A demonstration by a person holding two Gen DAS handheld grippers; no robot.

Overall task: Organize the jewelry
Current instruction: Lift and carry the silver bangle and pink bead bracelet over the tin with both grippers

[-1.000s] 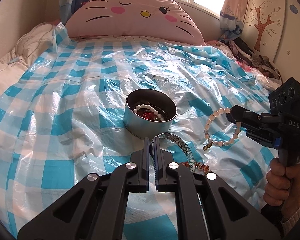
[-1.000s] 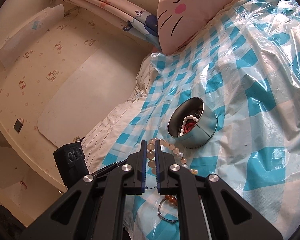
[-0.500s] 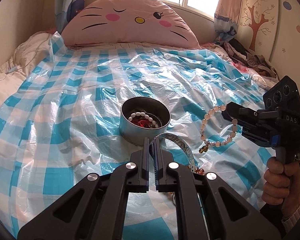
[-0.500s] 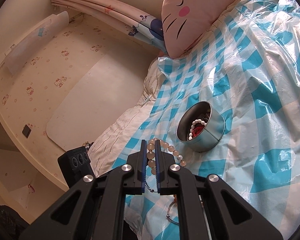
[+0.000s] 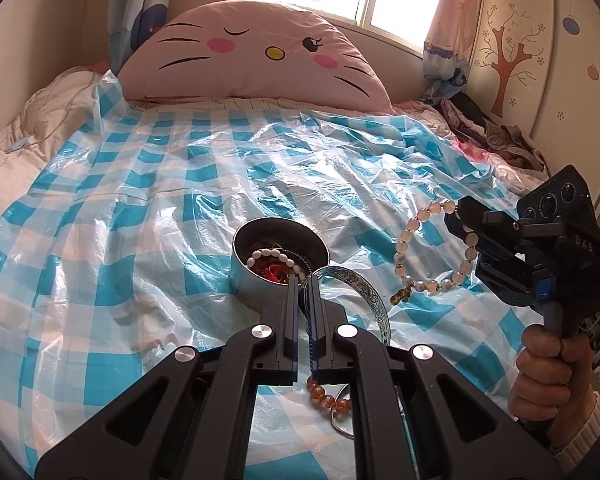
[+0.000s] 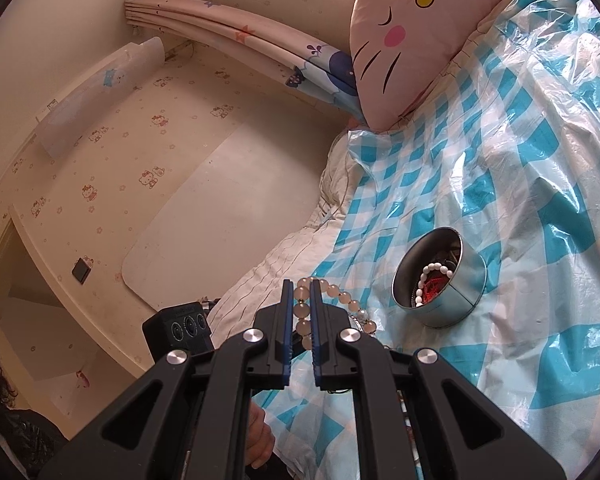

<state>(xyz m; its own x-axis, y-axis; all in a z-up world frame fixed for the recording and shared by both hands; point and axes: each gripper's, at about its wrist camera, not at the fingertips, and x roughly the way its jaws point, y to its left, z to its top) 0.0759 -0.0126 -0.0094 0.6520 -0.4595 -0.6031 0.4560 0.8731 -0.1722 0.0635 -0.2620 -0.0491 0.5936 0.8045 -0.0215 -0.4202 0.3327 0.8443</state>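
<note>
A round metal tin [image 5: 278, 266] stands on the checked plastic sheet, holding a white bead bracelet [image 5: 274, 255] and red jewelry; it also shows in the right wrist view [image 6: 440, 278]. My left gripper [image 5: 304, 280] is shut on a silver-blue patterned bangle [image 5: 366, 294], held just in front of the tin. My right gripper [image 6: 302, 286] is shut on a pale pink bead bracelet [image 6: 300, 312], which hangs in the air right of the tin in the left wrist view [image 5: 410, 248]. An amber bead bracelet [image 5: 324, 394] lies on the sheet under my left gripper.
A blue-and-white checked plastic sheet [image 5: 160, 208] covers the bed. A large pink cat-face pillow [image 5: 256, 56] leans at the head. Piled clothes [image 5: 496, 132] lie at the far right by the wall. A metal ring [image 5: 342, 424] lies beside the amber beads.
Both grippers have lifted with their jewelry. The pink bead bracelet has risen off the sheet and hangs free. The bangle stays near the tin's front rim.
</note>
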